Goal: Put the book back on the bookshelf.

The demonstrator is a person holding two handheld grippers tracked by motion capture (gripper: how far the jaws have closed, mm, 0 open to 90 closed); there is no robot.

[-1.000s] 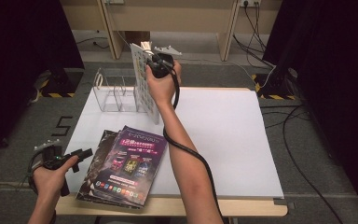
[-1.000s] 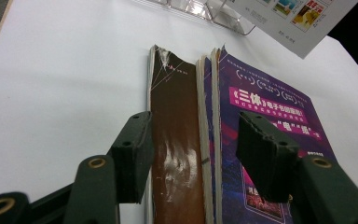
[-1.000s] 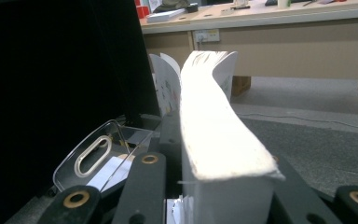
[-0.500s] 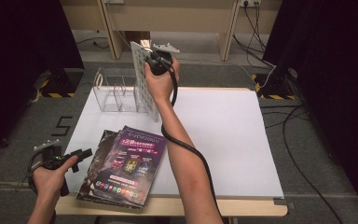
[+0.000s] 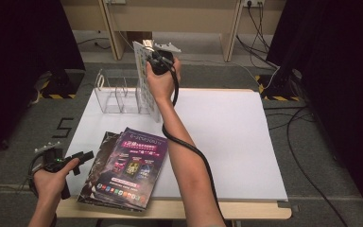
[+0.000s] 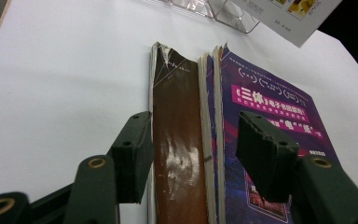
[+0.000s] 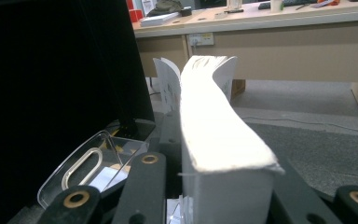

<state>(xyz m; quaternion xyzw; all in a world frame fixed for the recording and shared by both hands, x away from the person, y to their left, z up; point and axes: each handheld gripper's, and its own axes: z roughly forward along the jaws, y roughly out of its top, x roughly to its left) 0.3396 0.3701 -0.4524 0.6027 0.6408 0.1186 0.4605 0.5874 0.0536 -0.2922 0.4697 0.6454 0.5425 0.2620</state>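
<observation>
My right gripper (image 5: 147, 53) is clamped on a white-covered book with rows of small coloured pictures (image 5: 145, 80), gripping it by its top edge; in the right gripper view the pale page block (image 7: 214, 135) sits tight between the jaws. The book stands upright and slightly tilted, its lower edge at the right end of the clear acrylic file rack with upright dividers (image 5: 118, 92). I cannot tell whether it sits inside a slot or just beside the end wall. The rack's other slots look unfilled.

My left gripper (image 5: 78, 160) hovers at the near left edge of the white table (image 5: 227, 142), jaws spread wide and gripping nothing. In the left gripper view they straddle the spines of a fanned stack: a glossy brown-covered book (image 6: 177, 154) under a purple magazine with pink and white Chinese headline text (image 6: 265, 107). The headline is partly legible, the fine print is not.

The stack overhangs the near table edge slightly. The table's right half is open surface.
</observation>
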